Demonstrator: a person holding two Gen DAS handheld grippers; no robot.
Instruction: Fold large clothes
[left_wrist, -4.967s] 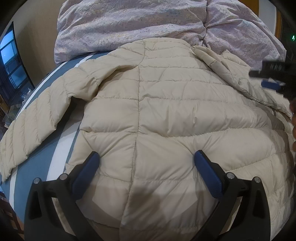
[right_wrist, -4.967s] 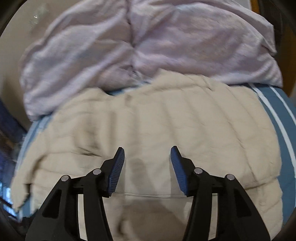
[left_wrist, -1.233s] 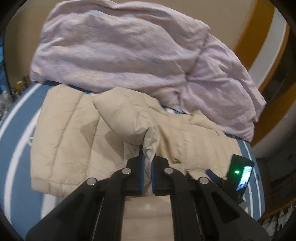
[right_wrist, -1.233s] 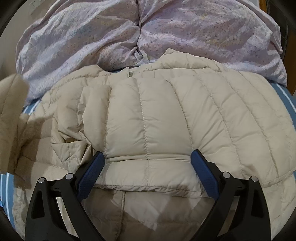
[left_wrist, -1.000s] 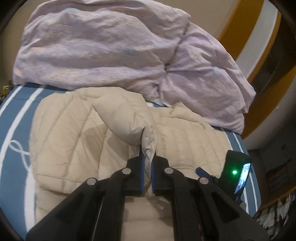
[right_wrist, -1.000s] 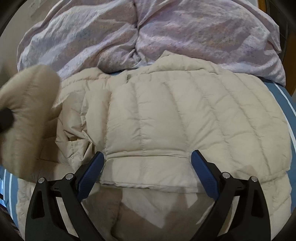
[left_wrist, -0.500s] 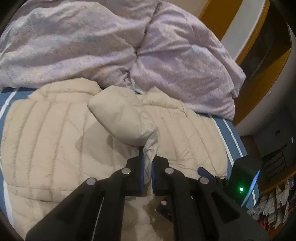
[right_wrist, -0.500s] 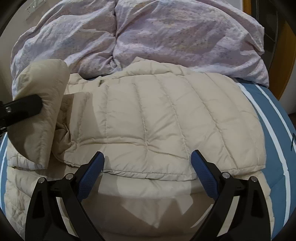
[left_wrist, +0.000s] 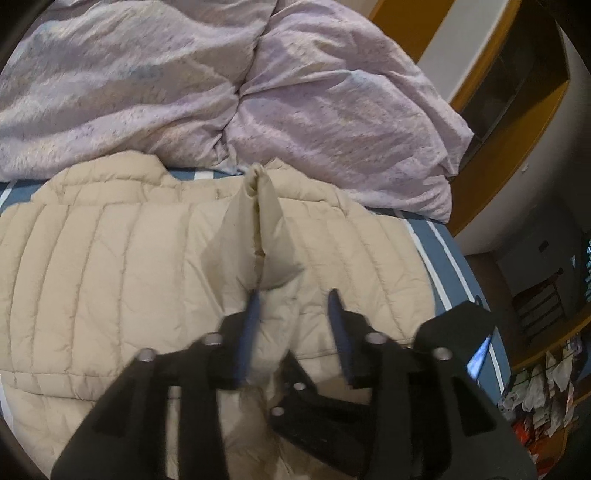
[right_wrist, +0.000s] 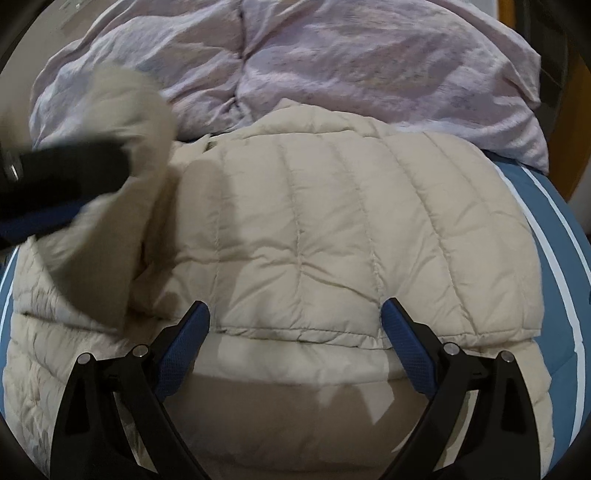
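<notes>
- Left wrist view: my left gripper (left_wrist: 293, 321) is pointing down over a beige quilted puffer jacket (left_wrist: 110, 277) that is lying spread across a blue bedsheet with white stripes (left_wrist: 439, 240).
- Its jaws have just been opening and are standing partly apart. The sleeve (left_wrist: 258, 229) is still lying between the blue pads (left_wrist: 248, 332), touching the left one only; it is no longer clamped.
- The sleeve is running away from me in a tall peaked fold over the jacket's body, its tip reaching towards the collar end.
- Beyond the jacket a crumpled lilac duvet (left_wrist: 221, 81) is piling up against the head of the bed.
- My right gripper (left_wrist: 369, 406) is showing as a dark body low in this view, just behind and to the right of my left one, with a lit screen on its side.

- Right wrist view: my right gripper (right_wrist: 295, 334) is hovering with its jaws spread wide and nothing between them.
- Just beyond its fingertips (right_wrist: 186, 332) the jacket (right_wrist: 332, 229) is lying folded over itself, a hem edge running across between the two pads.
- At the left edge my left gripper (right_wrist: 55, 195) is appearing blurred, with the sleeve (right_wrist: 122, 177) bulging around it above the jacket.
- The lilac duvet (right_wrist: 369, 59) is filling the top, and the striped bedsheet (right_wrist: 554, 229) is showing on the right.
</notes>
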